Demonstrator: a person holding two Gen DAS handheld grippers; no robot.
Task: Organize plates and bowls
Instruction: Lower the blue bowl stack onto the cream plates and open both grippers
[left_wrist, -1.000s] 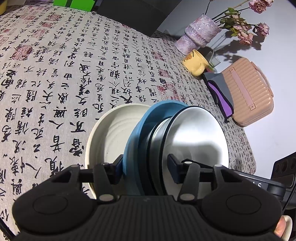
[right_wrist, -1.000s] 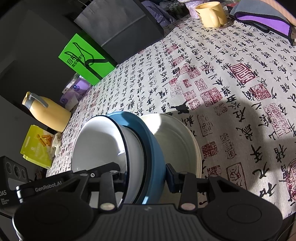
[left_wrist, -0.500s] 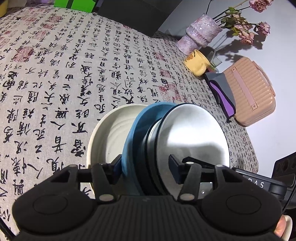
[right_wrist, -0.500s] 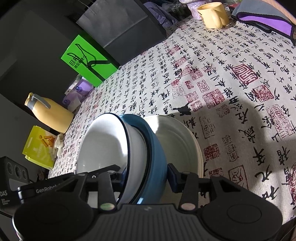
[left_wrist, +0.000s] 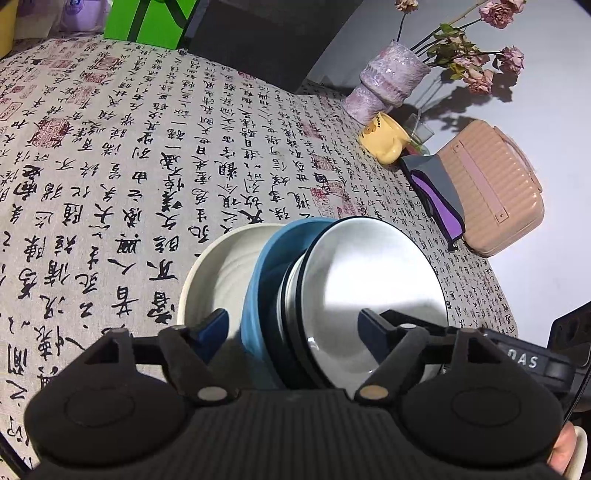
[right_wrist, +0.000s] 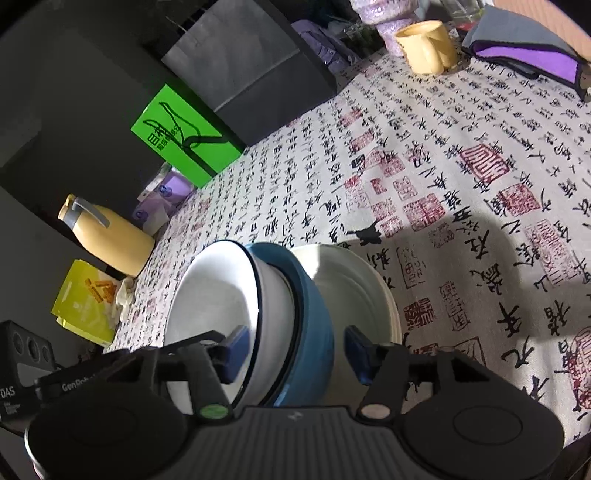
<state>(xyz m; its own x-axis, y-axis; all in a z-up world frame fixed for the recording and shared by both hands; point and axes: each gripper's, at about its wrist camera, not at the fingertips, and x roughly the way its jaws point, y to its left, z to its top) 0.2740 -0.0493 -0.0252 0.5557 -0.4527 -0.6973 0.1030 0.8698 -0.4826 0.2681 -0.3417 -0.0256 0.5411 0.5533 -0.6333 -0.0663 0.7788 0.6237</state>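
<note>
A white enamel bowl (left_wrist: 369, 266) with a black rim sits nested in a blue bowl (left_wrist: 266, 280). The pair stands tilted on its side against a cream plate (left_wrist: 214, 280) on the patterned tablecloth. My left gripper (left_wrist: 291, 332) straddles the near rims, its jaws opening, with a gap between each pad and the bowls. From the opposite side my right gripper (right_wrist: 295, 349) straddles the white bowl (right_wrist: 214, 295) and blue bowl (right_wrist: 314, 314), jaws also opening and pads clear of them. The cream plate (right_wrist: 354, 288) lies just beyond.
A purple vase (left_wrist: 388, 77) of dried flowers, a yellow mug (left_wrist: 384, 142), a grey-purple cloth (left_wrist: 436, 188) and a pink case (left_wrist: 495, 184) stand near the table's far edge. A green box (right_wrist: 181, 136), black box (right_wrist: 251, 62), yellow jug (right_wrist: 107, 236) and yellow packet (right_wrist: 85, 299) line another side.
Both grippers' jaws have spread apart and come off the nested bowls, which they pinched before. The bowls stay tilted in nearly the same spot against the cream plate.
</note>
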